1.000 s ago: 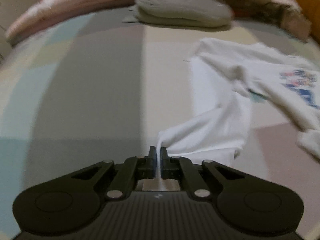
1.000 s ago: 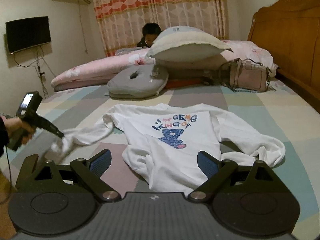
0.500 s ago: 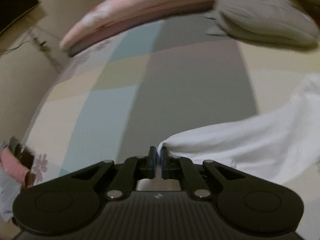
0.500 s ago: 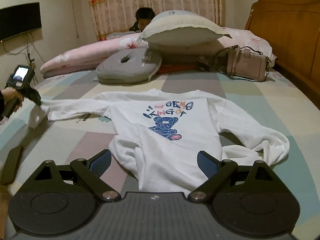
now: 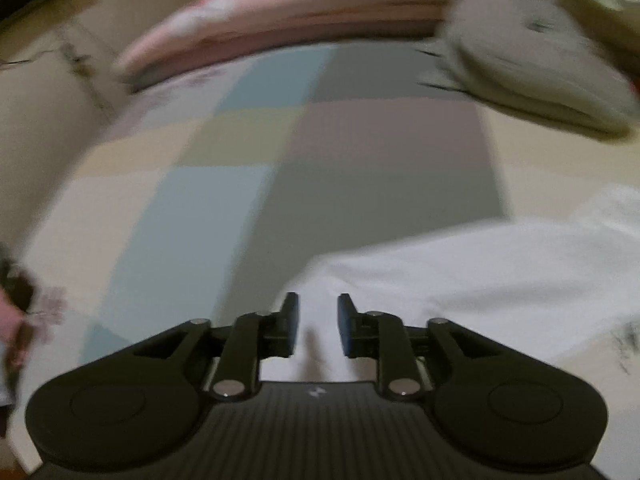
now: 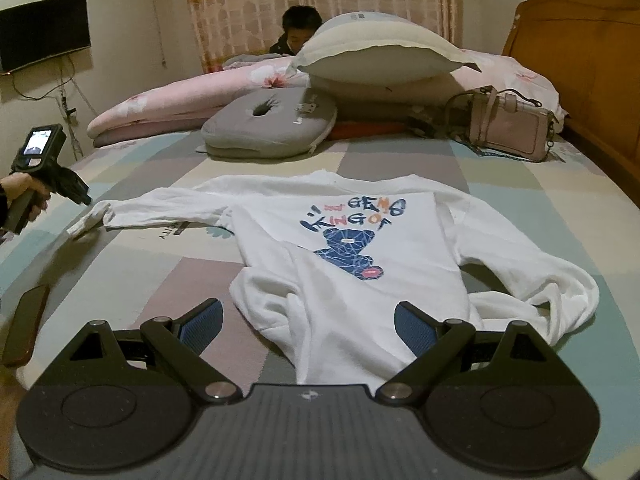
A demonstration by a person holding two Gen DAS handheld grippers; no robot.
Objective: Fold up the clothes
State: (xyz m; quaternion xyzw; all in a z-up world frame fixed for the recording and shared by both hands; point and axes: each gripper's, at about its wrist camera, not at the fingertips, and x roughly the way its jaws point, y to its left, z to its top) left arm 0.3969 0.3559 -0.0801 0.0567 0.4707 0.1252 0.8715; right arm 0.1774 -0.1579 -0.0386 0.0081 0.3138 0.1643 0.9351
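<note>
A white long-sleeved sweatshirt (image 6: 344, 248) with a blue bear print lies flat on the checked bedspread (image 6: 168, 276). Its left sleeve (image 6: 152, 208) stretches out straight to the left, cuff (image 6: 86, 222) resting on the bed. In the left wrist view that sleeve (image 5: 460, 276) lies just under and ahead of my left gripper (image 5: 318, 320), which is open with nothing between its fingers. From the right wrist view the left gripper (image 6: 82, 198) hovers just beside the cuff, held by a hand. My right gripper (image 6: 308, 326) stands wide open over the sweatshirt's hem. The right sleeve (image 6: 532, 276) is bent and bunched.
A grey cushion (image 6: 272, 124), pink rolled quilt (image 6: 168, 100), large pillow (image 6: 380, 54) and pink handbag (image 6: 512, 128) sit at the head of the bed. A person is behind the pillow. A dark phone-like object (image 6: 26, 324) lies at the bed's left edge. Wooden headboard (image 6: 580, 52) on the right.
The left gripper pulled the sleeve out straight to the left, then opened and let go of the cuff, which now lies on the bed. The right gripper stayed open above the hem.
</note>
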